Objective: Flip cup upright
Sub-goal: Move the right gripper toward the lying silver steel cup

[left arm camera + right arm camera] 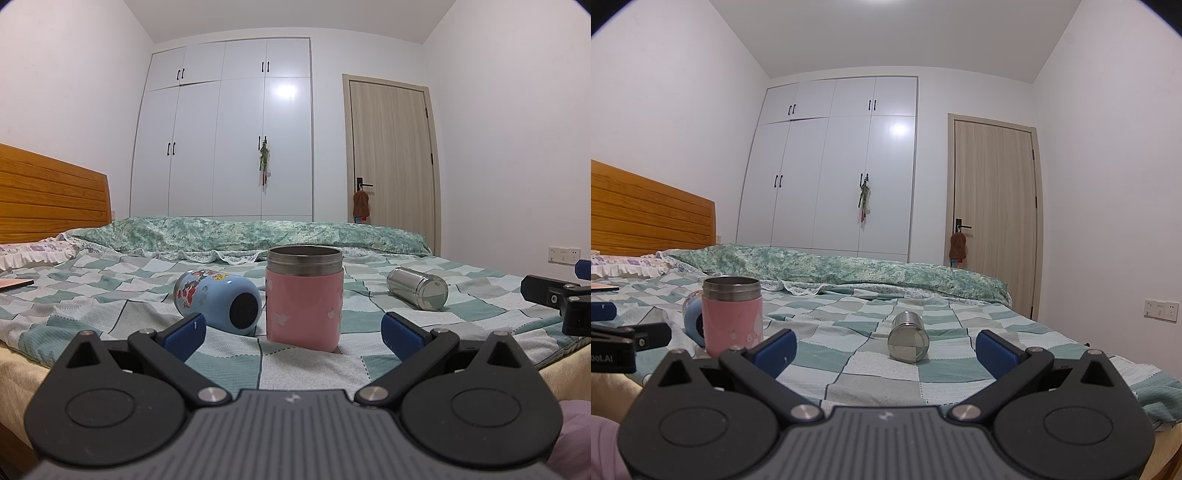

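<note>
On the checked bedsheet, the steel cup lies sideways: rigid, slick, likely light. Your right gripper jaws stand apart, empty; grasp mid-body.

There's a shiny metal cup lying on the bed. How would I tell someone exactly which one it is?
Start at the bed with the green checked sheet, then look to the right of the upright pink cup. The steel cup lies there alone on its side. Unlike the blue cartoon cup tipped over beside the pink one, it is plain bare metal with no colour or print.
</note>
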Demonstrator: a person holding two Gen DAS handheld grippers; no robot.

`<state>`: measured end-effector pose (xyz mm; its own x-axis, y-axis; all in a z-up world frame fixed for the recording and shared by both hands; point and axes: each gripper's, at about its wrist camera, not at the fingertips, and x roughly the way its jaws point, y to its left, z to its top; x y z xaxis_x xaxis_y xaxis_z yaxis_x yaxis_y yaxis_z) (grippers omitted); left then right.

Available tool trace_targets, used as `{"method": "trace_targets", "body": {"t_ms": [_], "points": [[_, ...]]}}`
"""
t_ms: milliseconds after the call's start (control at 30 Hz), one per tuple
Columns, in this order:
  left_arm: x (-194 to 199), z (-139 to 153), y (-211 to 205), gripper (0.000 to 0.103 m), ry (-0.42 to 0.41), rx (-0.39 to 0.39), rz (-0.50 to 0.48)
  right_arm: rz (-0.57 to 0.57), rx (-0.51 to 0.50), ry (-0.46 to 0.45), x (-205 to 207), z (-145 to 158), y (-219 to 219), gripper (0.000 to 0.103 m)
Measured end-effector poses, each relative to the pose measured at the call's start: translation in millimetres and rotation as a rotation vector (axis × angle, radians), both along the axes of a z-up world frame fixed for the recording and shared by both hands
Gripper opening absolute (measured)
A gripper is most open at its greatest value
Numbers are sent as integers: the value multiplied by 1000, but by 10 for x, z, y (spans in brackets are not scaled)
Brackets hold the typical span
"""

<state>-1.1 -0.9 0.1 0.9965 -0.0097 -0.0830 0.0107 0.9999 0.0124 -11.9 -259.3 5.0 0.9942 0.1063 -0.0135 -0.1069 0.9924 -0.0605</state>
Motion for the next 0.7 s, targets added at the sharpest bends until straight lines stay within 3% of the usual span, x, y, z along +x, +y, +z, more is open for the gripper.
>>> {"method": "trace_targets", "body": {"t_ms": [200,367,700], "points": [[-4,14,-12,103,5,5,-5,2,-1,6,6,5,3,103],[-2,114,-40,103,20,22,-61,29,10,68,106,89,-83,103],[246,568,-395,103,-23,68,-177,14,-14,136,446,453,-293,103]]}}
